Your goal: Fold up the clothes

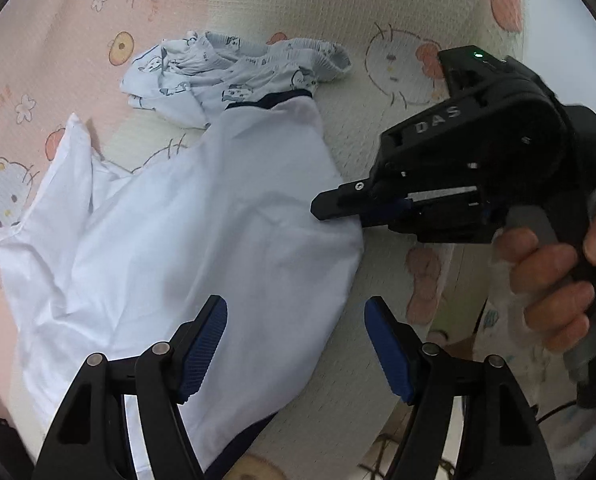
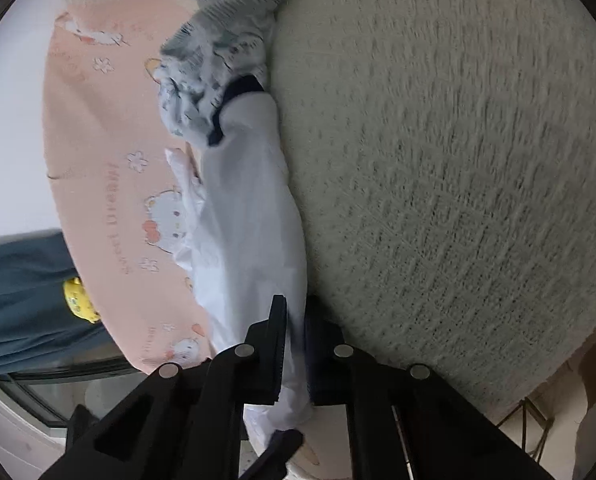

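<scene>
Two garments on bedsheet [image 1: 378, 20]: one white shirt [image 1: 202, 240], one printed piece [image 1: 226, 72]. Right gripper [image 2: 296, 344] pinches shirt edge; left gripper [image 1: 296, 344] wide, empty.

Smooth cloth shirt [image 1: 202, 220] — textured bedspread [image 1: 378, 8].

A pink-and-cream cartoon-cat bedsheet [image 1: 378, 8] covers the bed.

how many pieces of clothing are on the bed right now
2. A white shirt lies spread in the middle, its edge pinched by the right gripper. A crumpled printed garment sits just beyond its collar. More may be hidden.
</scene>
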Demonstrator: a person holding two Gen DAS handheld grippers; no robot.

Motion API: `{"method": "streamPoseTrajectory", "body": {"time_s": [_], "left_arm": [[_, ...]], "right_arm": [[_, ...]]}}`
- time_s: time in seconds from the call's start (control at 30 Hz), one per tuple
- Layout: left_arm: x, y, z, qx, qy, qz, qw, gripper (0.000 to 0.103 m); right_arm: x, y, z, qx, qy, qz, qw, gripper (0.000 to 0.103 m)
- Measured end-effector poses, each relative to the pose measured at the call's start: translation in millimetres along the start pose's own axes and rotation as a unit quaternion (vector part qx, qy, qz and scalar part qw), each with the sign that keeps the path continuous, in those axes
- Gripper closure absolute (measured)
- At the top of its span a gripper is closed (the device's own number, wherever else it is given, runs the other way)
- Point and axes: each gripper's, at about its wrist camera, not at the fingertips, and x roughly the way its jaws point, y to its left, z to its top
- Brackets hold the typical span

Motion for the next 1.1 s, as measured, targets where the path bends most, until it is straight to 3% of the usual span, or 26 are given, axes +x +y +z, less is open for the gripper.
{"method": "streamPoseTrajectory", "body": {"time_s": [0.2, 0.4, 0.43, 0.47, 0.53, 0.57, 0.7, 0.83, 1.1], "left_arm": [[15, 0, 14, -0.026, 0.004, -0.014, 0.9996, 0.034], [28, 0, 28, -0.037, -0.01, 0.001, 0.9993, 0.034], [30, -1, 30, -0.034, -0.015, 0.005, 0.9993, 0.039], [31, -2, 30, -0.037, -0.019, -0.004, 0.9991, 0.06], [31, -2, 29, -0.045, -0.025, -0.033, 0.9981, 0.075], [31, -3, 28, -0.045, -0.03, -0.035, 0.9979, 0.076], [35, -3, 24, -0.043, -0.036, -0.028, 0.998, 0.079], [35, 8, 23, -0.083, -0.037, -0.054, 0.9944, 0.079], [35, 10, 21, -0.1, -0.038, -0.063, 0.9923, 0.079]], "right_arm": [[-8, 11, 6, -0.029, 0.007, 0.05, 0.998, 0.096], [6, 12, 7, -0.029, 0.018, 0.03, 0.999, 0.096], [6, 11, 7, -0.027, 0.019, 0.034, 0.999, 0.096], [5, 12, 8, -0.027, 0.018, 0.04, 0.999, 0.096], [0, 15, 12, -0.031, 0.014, 0.047, 0.998, 0.091], [-3, 16, 14, -0.035, 0.011, 0.044, 0.998, 0.089], [-5, 19, 19, -0.047, -0.017, 0.018, 0.999, 0.053], [10, 27, 30, -0.054, -0.004, 0.022, 0.998, 0.053], [31, 43, 45, -0.103, -0.008, -0.007, 0.995, 0.053]]}}
